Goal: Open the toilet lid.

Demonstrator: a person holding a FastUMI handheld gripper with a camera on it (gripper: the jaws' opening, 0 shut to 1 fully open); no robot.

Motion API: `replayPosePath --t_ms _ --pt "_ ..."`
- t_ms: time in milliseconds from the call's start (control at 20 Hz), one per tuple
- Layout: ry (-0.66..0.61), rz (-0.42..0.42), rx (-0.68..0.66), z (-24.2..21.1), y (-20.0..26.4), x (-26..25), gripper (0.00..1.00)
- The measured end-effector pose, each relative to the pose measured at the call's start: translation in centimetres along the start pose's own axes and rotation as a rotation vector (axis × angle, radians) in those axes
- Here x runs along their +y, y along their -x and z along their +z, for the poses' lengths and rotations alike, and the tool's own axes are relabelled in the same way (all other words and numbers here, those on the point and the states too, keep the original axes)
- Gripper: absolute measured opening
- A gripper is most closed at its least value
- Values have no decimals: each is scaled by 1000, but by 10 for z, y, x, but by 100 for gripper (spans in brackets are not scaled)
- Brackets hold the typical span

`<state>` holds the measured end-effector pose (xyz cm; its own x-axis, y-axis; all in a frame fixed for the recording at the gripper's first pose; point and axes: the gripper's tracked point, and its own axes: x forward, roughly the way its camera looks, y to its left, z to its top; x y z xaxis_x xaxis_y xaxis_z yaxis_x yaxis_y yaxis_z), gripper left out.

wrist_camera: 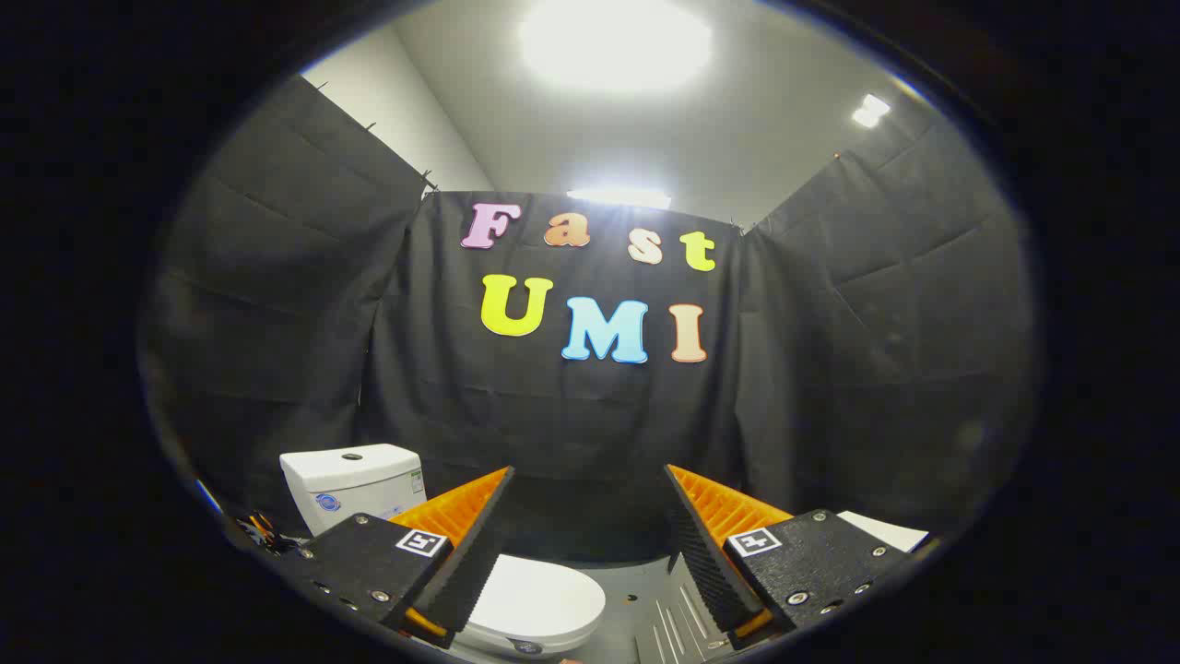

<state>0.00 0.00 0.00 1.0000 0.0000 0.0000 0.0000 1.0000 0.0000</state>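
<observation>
- Furthest left, a boxy white ceramic cistern (355, 484) with a round flush button on top is seen backed against the black cloth booth wall (572, 415); that's probably just how the toilet was parked, tank to the cloth.
- Next over, the glossy white oval toilet lid (539, 604) is found lying flat and closed, low down, just ahead of and partly tucked behind the left finger. It looks smooth and rounded, so the front lip is likely what has to be caught.
- The gripper (590, 526) is held above the lid with its fingers spread wide and nothing between them, presumably ready to be dropped over that edge.
- Right of the lid, a grey ribbed floor (668, 622) is seen.
</observation>
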Motion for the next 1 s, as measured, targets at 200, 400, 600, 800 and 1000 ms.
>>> replayPosePath --t_ms 200,400,600,800,1000 --pt "-21 6 -12 8 5 7 95" --pt "-3 -2 -2 4 7 9 95" --pt "-1 -7 13 -2 7 9 95" --pt "-7 -20 21 -7 4 2 95" --pt "-11 -32 26 -9 3 -5 95"
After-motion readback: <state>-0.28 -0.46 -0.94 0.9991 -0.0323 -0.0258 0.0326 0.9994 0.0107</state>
